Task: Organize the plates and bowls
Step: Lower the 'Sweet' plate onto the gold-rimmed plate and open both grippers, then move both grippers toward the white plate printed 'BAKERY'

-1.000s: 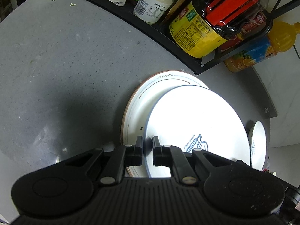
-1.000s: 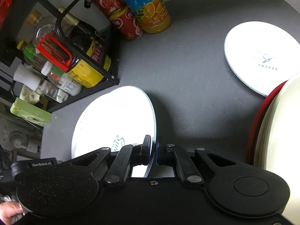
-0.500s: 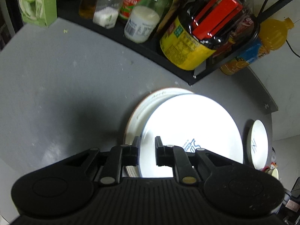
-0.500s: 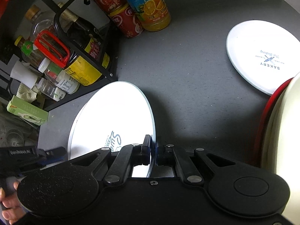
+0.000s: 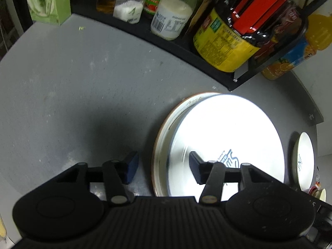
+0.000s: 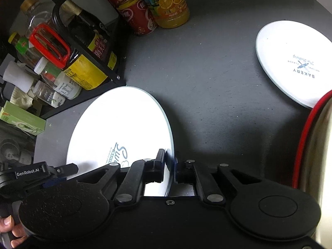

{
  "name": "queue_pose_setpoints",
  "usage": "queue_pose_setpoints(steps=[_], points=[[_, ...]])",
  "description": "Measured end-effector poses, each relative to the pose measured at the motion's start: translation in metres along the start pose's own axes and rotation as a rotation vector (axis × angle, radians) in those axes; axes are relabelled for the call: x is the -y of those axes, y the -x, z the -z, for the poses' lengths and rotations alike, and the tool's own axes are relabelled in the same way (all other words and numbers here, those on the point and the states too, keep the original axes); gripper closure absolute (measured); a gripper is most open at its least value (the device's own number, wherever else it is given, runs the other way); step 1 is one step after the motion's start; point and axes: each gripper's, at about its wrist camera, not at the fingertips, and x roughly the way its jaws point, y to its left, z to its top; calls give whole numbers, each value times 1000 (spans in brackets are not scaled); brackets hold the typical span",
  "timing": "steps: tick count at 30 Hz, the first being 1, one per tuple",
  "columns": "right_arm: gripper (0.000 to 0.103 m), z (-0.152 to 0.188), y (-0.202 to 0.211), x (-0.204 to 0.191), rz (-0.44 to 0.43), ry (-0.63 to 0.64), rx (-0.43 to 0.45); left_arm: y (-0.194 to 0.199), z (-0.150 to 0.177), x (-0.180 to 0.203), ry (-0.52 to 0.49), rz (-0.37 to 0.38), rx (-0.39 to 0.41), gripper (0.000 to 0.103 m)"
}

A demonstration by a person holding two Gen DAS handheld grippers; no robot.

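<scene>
A white plate with blue lettering (image 5: 226,137) lies over a larger brown-rimmed plate (image 5: 164,143) on the grey counter. My left gripper (image 5: 164,165) is open, one finger on each side of the plates' near edge, gripping nothing. In the right wrist view the same lettered plate (image 6: 120,124) is tilted, and my right gripper (image 6: 169,166) is shut on its right rim. A second white plate marked BAKERY (image 6: 294,62) lies flat at the far right. It shows small in the left wrist view as a plate (image 5: 304,157) at the right edge.
A black rack (image 5: 186,47) of bottles and jars runs along the back of the counter. An orange juice bottle (image 6: 166,2) and red cans (image 6: 134,14) stand beside it. A red-rimmed bowl (image 6: 307,141) fills the right edge. A green box (image 5: 49,0) stands far left.
My left gripper has let go of the lettered plate and opened wide, drawing back a little. My right gripper keeps its hold on the plate's rim.
</scene>
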Motion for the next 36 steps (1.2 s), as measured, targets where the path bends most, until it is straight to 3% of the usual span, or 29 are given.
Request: queue_pose_setpoints(steps=[4, 15, 17, 21, 24, 27, 29, 34, 36], points=[[93, 2, -7, -3, 12, 7, -17, -1, 0, -10, 39, 11, 15, 68], [82, 1, -3, -5, 5, 16, -30, 8, -4, -6, 44, -37, 39, 69], [69, 0, 2, -5, -4, 11, -32, 14, -5, -3, 39, -52, 61, 64], [58, -2, 13, -4, -10, 25, -14, 19, -7, 10, 16, -52, 58, 50], [48, -3, 22, -5, -12, 38, 6, 25, -6, 22, -23, -41, 75, 32], [30, -5, 32, -4, -10, 41, 37, 35, -4, 30, -33, -10, 98, 17], [13, -6, 40, -1, -23, 25, 65, 42, -3, 36, -51, -15, 128, 11], [0, -10, 53, 3, -42, 17, 100, 55, -2, 51, -104, 2, 171, 1], [0, -12, 60, 2, -25, 30, 129, 59, -3, 58, -126, -1, 183, 1]])
